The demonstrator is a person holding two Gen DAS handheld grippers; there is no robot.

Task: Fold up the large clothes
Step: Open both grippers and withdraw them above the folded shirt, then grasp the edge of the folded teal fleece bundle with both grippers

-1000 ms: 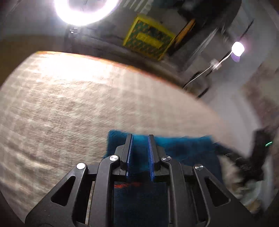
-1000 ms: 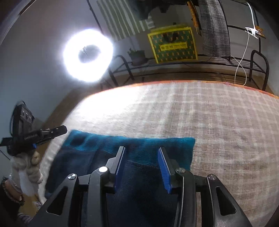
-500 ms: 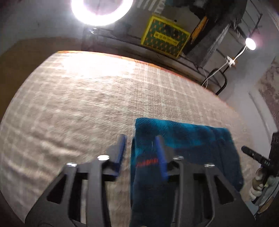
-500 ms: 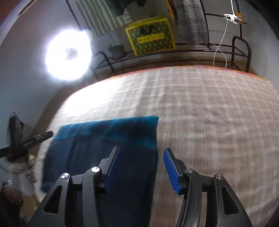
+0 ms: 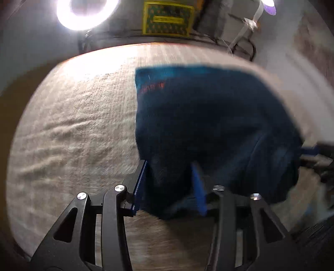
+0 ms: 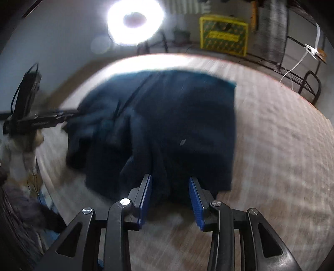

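Left wrist: my left gripper (image 5: pixel 170 183), jaws just widened, cloth between them, grip unclear. Dark blue garment (image 5: pixel 208 125) on checked cover (image 5: pixel 73 125), 1 o'clock.
Right wrist: my right gripper (image 6: pixel 170 197), jaws just narrowed, straddles garment's near edge at 12 o'clock; grip unclear.

Left gripper (image 5: pixel 170 185) over the near edge of a dark blue folded garment (image 5: pixel 208 125) on a pale checked bedcover (image 5: pixel 73 129).

The blue-padded jaws stand apart and have just been opening; the garment's near edge lies between them, and blur hides whether the pads touch it. The garment fills the middle and right, with a teal band along its far edge and a small red mark (image 5: pixel 152 87) near its far-left corner. At the far right a second blue-tipped gripper (image 5: pixel 311 151) reaches the garment's right edge. Beyond the bed, a ring light (image 5: pixel 85 14) glares at far left, with a yellow patterned box (image 5: pixel 167 18) beside it.
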